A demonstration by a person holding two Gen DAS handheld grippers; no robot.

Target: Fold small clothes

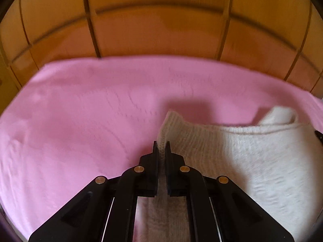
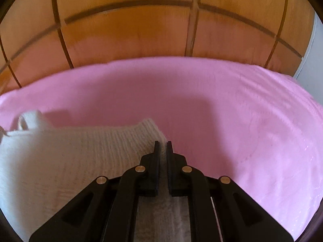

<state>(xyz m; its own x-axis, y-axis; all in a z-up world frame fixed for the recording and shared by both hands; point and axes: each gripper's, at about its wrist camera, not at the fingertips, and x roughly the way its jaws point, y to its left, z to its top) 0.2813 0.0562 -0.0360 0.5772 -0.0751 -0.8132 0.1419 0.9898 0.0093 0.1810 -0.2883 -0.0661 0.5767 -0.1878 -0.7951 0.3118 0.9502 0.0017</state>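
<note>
A white knitted garment [image 1: 252, 157] is held stretched above a pink cloth [image 1: 80, 121]. My left gripper [image 1: 162, 146] is shut on the garment's left corner, with knit pinched between the fingers. My right gripper [image 2: 163, 146] is shut on the garment's right corner [image 2: 90, 151]. The garment spans between the two grippers and hangs down below them. The far corner of the garment folds up at the right edge of the left wrist view and at the left edge of the right wrist view [image 2: 30, 121].
The pink cloth [image 2: 242, 121] covers the work surface. Behind it stands a wooden panelled wall [image 1: 157, 30] with dark grooves; it also shows in the right wrist view [image 2: 131, 30]. A pale wall strip [image 2: 315, 56] shows at the far right.
</note>
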